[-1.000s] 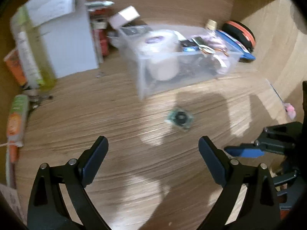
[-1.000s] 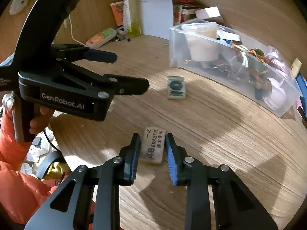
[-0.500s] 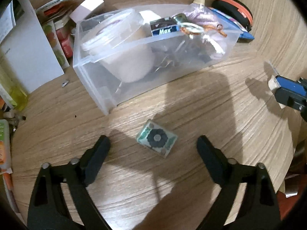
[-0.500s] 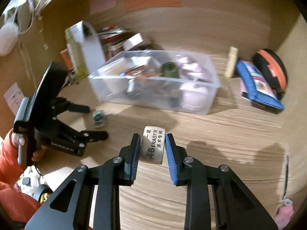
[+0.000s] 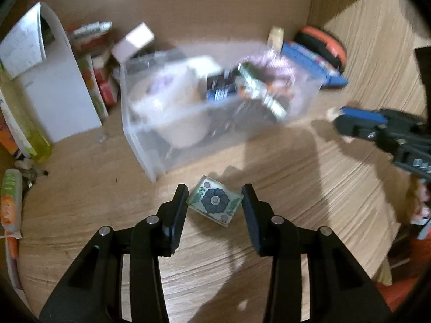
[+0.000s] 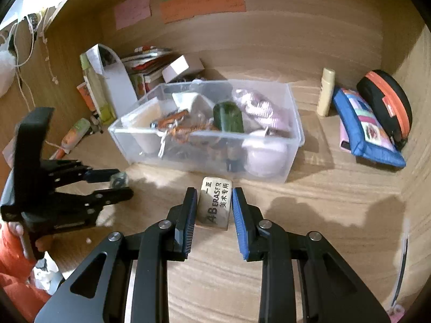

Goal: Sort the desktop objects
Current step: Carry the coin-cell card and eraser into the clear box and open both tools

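My left gripper (image 5: pixel 214 202) straddles a small flat square block with a blue flower print (image 5: pixel 215 200) that lies on the wooden desk; the jaws stand close on both sides, one touching its left corner. The block also shows between the left gripper's fingers in the right wrist view (image 6: pixel 118 181). My right gripper (image 6: pixel 212 204) is shut on a white 4B eraser (image 6: pixel 215 202), held above the desk in front of a clear plastic bin (image 6: pixel 207 134) full of small items. The bin shows blurred in the left wrist view (image 5: pixel 212 113), with my right gripper (image 5: pixel 342 119) to its right.
A white folder (image 6: pixel 118 80), a green bottle (image 6: pixel 94 86) and books stand at the back left. A tube (image 6: pixel 74 134) lies at the left. A cream stick (image 6: pixel 326 91), a blue pouch (image 6: pixel 363 126) and a black-orange case (image 6: pixel 388 102) sit at the back right.
My left gripper has come down and narrowed around the flower block. My right gripper, still holding the eraser, has moved closer to the bin.
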{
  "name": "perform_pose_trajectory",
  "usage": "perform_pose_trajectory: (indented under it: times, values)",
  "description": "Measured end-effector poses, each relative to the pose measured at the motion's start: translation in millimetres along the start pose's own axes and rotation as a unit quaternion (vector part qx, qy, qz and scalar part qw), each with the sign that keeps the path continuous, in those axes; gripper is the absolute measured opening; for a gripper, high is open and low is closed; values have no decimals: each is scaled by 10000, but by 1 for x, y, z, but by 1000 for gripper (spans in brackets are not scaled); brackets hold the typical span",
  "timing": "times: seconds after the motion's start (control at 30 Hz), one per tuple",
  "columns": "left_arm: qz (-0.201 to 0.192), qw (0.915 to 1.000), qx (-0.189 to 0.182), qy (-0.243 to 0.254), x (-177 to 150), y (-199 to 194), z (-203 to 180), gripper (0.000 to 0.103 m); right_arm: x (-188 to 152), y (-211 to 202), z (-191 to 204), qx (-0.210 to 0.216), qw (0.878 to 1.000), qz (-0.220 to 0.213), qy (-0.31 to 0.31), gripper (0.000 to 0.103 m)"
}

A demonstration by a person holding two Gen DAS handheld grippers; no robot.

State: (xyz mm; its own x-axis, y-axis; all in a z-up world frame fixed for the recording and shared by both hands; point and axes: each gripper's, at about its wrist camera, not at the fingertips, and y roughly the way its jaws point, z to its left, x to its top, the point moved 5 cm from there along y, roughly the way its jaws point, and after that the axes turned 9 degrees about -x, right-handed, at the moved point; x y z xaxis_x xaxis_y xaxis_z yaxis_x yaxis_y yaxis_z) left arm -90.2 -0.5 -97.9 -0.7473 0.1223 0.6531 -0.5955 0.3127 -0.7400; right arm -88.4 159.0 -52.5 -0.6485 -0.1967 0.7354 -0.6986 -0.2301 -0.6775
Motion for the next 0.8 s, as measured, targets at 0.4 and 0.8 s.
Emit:
perform_pose_trajectory:
  times: [0.4, 0.8]
  values:
    - [-1131, 9935, -135, -79, 54, -59, -12, 40, 62, -24, -6, 130, 9965, -825, -103, 24]
    - [-1277, 9909, -51, -417, 88, -44, 16, 40, 104, 3, 12, 350, 9952, -890, -194, 24]
